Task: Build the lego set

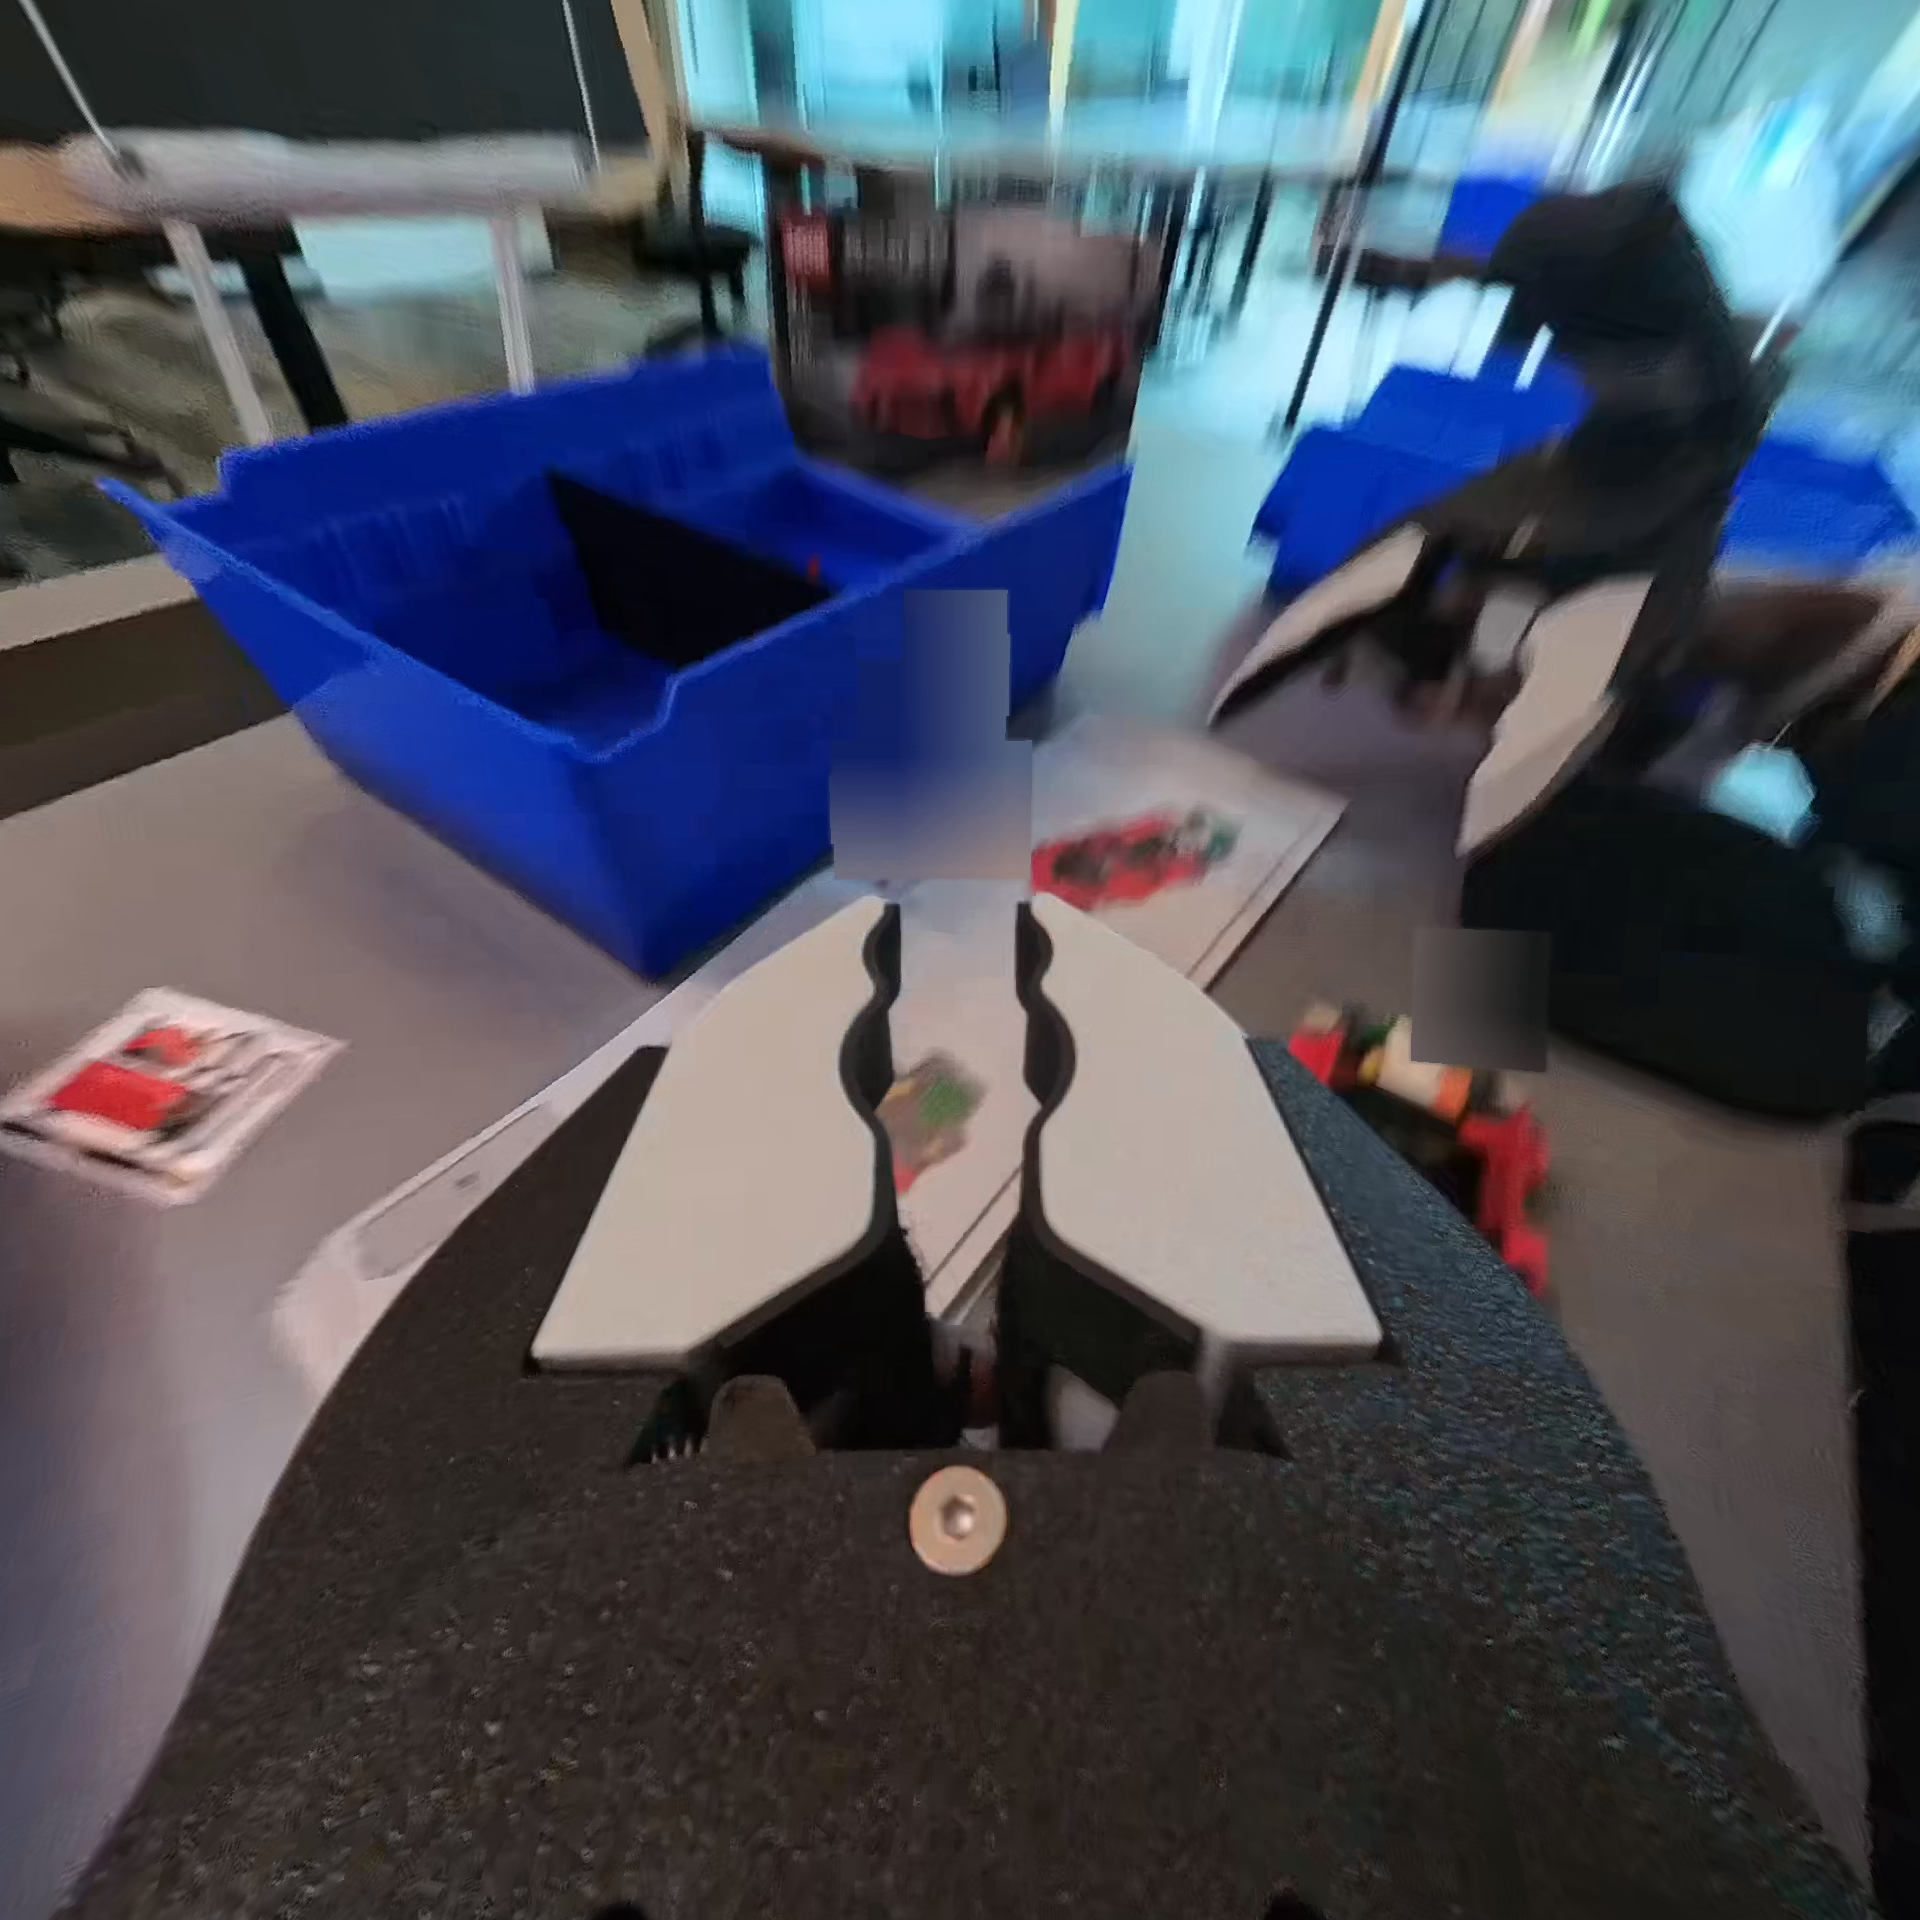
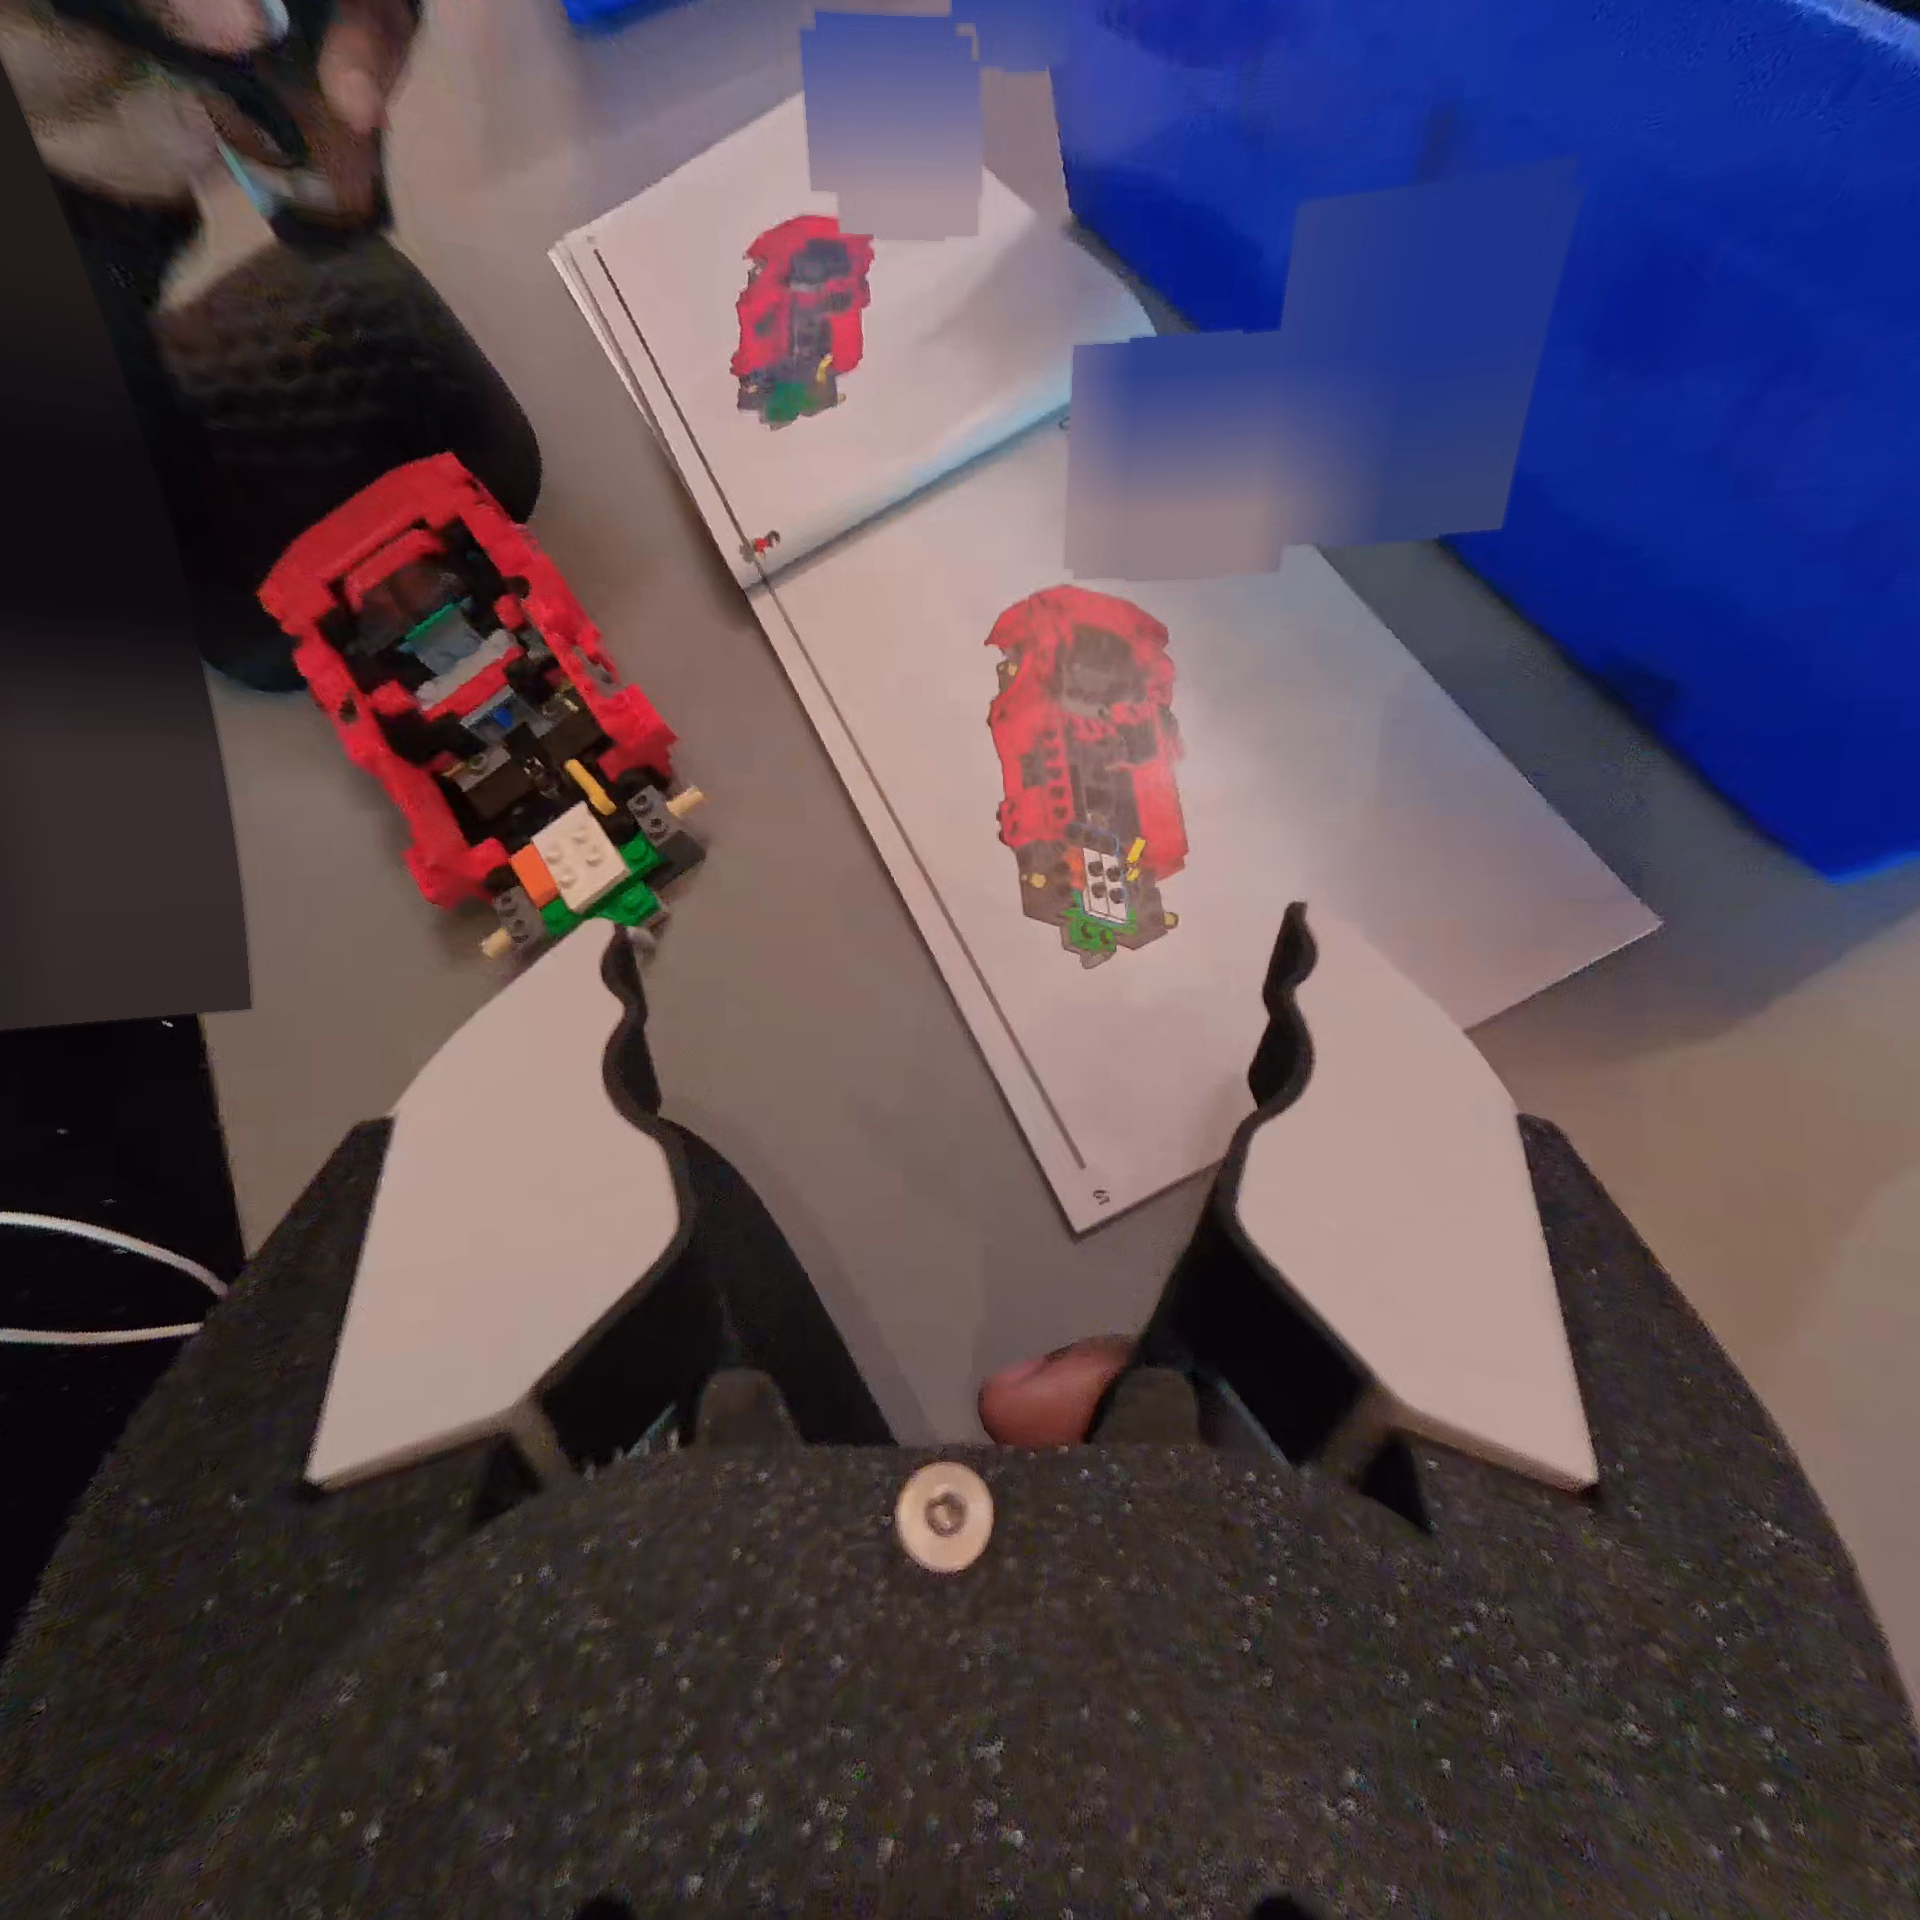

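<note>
A partly built red and black lego car (image 2: 468, 707) lies on the grey table (image 2: 810, 1039), with white, orange and green bricks at its near end. It shows blurred in the left wrist view (image 1: 1455, 1122). My right gripper (image 2: 956, 930) is wide open and empty above the table; its left fingertip is just short of the car's near end. It also shows blurred in the left wrist view (image 1: 1455, 675). My left gripper (image 1: 956, 904) has a narrow gap between its fingers with nothing in it, and hangs over the open instruction booklet (image 1: 1164, 883).
The booklet (image 2: 1039, 727) lies right of the car. A blue bin (image 1: 520, 644) stands behind it, and fills the right of the right wrist view (image 2: 1662, 416). The set's box (image 1: 956, 322) stands farther back. A small printed packet (image 1: 156, 1081) lies left. A dark rounded object (image 2: 343, 416) sits behind the car. Left tips to right tips: about 20 cm.
</note>
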Motion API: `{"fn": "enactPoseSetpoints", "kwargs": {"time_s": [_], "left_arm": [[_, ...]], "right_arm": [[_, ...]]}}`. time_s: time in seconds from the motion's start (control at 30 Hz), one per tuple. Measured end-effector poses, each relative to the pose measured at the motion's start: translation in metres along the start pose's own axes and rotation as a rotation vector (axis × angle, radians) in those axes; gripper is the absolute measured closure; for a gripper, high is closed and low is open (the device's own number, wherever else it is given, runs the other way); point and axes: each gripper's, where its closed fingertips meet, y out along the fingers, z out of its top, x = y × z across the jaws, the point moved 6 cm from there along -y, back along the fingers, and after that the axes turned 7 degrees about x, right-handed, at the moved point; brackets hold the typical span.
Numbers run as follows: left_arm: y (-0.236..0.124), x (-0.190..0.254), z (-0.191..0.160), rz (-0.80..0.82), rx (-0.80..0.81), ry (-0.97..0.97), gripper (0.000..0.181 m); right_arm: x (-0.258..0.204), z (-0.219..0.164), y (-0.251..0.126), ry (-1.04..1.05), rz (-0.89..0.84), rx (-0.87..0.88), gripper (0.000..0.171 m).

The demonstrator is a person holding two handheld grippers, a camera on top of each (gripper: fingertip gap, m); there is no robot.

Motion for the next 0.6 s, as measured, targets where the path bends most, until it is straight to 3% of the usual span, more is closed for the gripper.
{"fn": "enactPoseSetpoints", "kwargs": {"time_s": [0.07,0.13,0.27,0.4,0.6], "left_arm": [[-0.002,-0.012,0.003,0.035,-0.17,0.14,0.164],[0.001,-0.02,0.008,0.042,-0.214,0.215,0.169],[0.024,-0.017,0.001,-0.075,-0.255,0.152,0.169],[0.044,-0.012,-0.018,-0.109,-0.231,0.112,0.17],[0.044,-0.015,-0.031,-0.121,-0.158,0.086,0.169]], "right_arm": [[0.002,0.0,0.001,-0.045,-0.017,-0.009,0.063],[0.003,-0.001,0.003,-0.046,0.0,-0.003,0.073],[0.01,-0.007,0.009,-0.007,-0.016,0.021,0.077],[0.016,-0.017,0.013,-0.038,-0.056,0.013,0.078],[0.019,-0.024,0.017,-0.073,-0.051,0.006,0.086]]}}
